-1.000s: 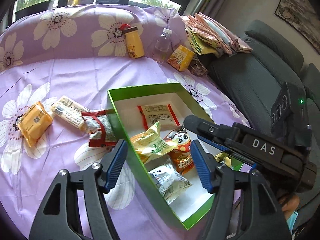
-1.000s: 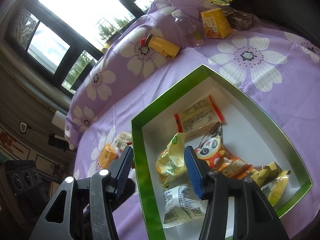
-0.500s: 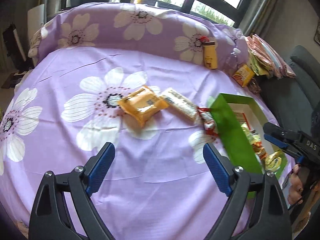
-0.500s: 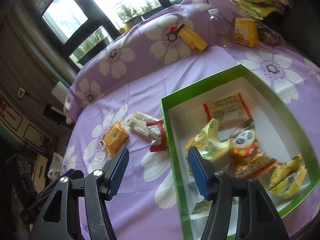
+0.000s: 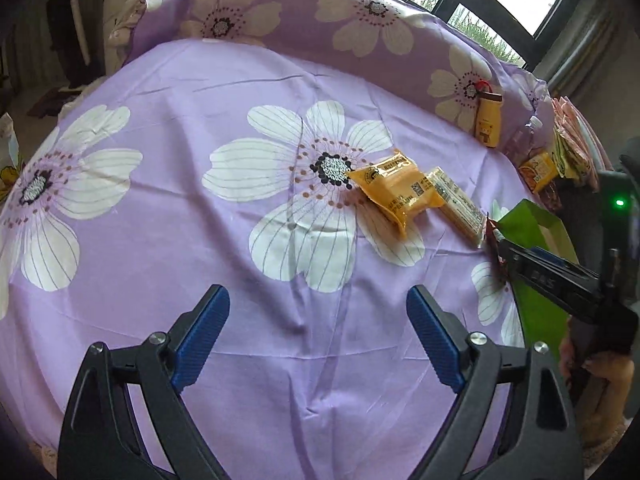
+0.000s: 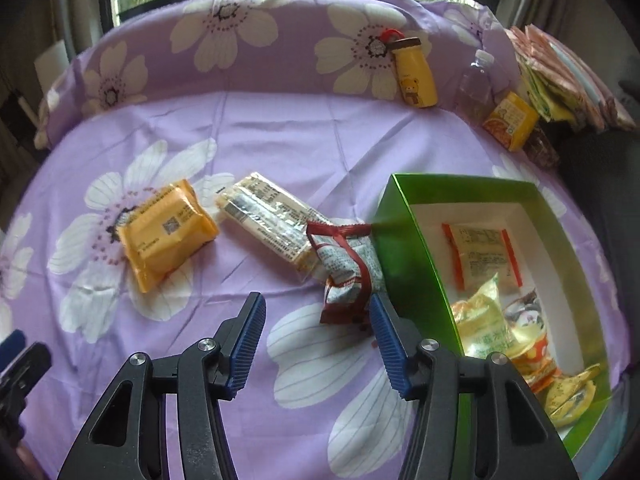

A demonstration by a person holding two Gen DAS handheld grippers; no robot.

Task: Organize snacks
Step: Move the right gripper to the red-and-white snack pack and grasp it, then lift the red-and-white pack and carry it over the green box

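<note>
From the left wrist, the left gripper (image 5: 318,330) hangs spread and empty over the bedsheet (image 5: 168,152), well short of the orange packet (image 5: 394,192). From the right wrist, the right gripper (image 6: 318,342), empty and closing, should straddle the red-edged packet (image 6: 348,268) beside the green box (image 6: 404,248).

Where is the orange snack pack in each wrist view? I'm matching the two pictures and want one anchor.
Left wrist view: the orange snack pack lies right of centre, on a white flower, its right end against the long pale cracker pack.
Right wrist view: the same pack lies left of centre, left of the cracker pack.
Shared landmark: the yellow bear bottle against the raised back edge of the cloth.
</note>
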